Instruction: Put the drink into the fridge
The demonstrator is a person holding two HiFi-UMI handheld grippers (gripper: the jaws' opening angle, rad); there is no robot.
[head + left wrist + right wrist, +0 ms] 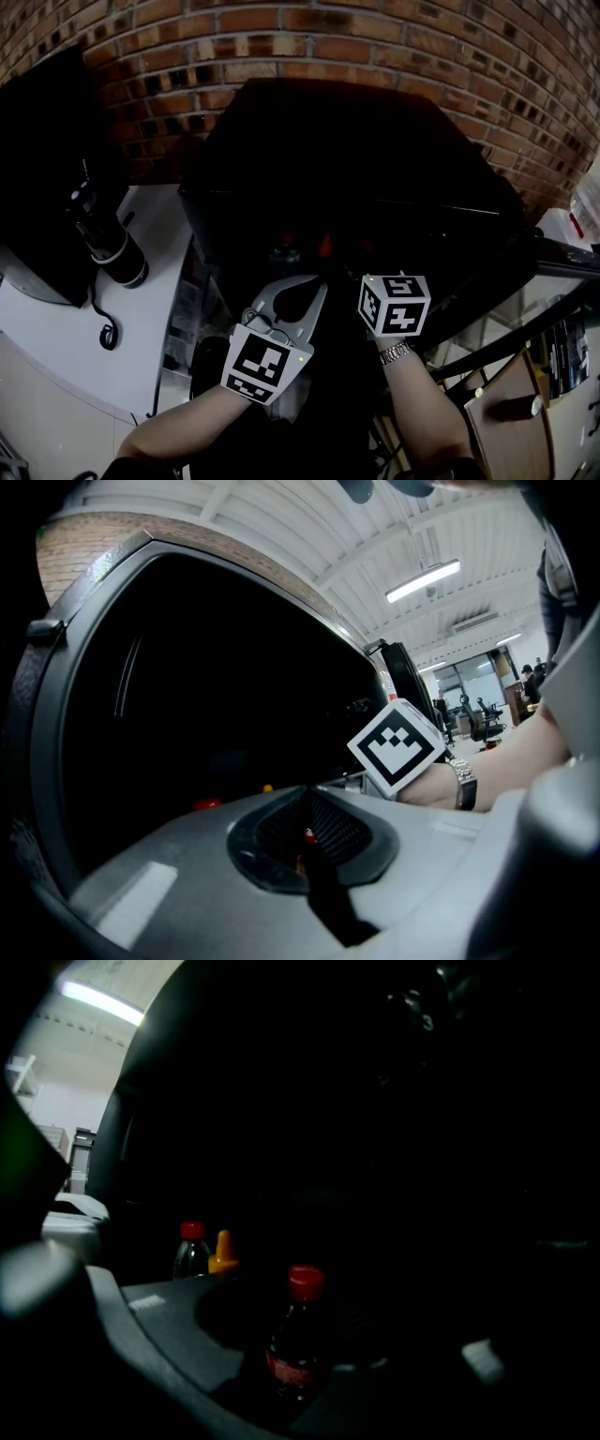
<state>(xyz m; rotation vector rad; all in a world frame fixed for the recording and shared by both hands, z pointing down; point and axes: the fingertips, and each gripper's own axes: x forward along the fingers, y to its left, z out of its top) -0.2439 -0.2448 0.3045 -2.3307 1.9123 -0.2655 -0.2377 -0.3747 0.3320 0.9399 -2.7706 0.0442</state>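
Brick wall (375, 47) behind dark fridge (356, 159). Pinched by right hand-held gripper (305, 1363), low centre of its view: red-capped drink bottle (295, 1340), seemingly inside fridge. Left hand-held gripper (307, 832) pressed together, empty. Likely light, stiff, slick; best gripped mid-body.

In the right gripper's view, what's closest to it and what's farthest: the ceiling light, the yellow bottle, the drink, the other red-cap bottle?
1. Drink: between the jaws, centre.
2. Yellow bottle and other red-cap bottle: side by side behind, left; too close to call.
3. Ceiling light: far off, upper left.
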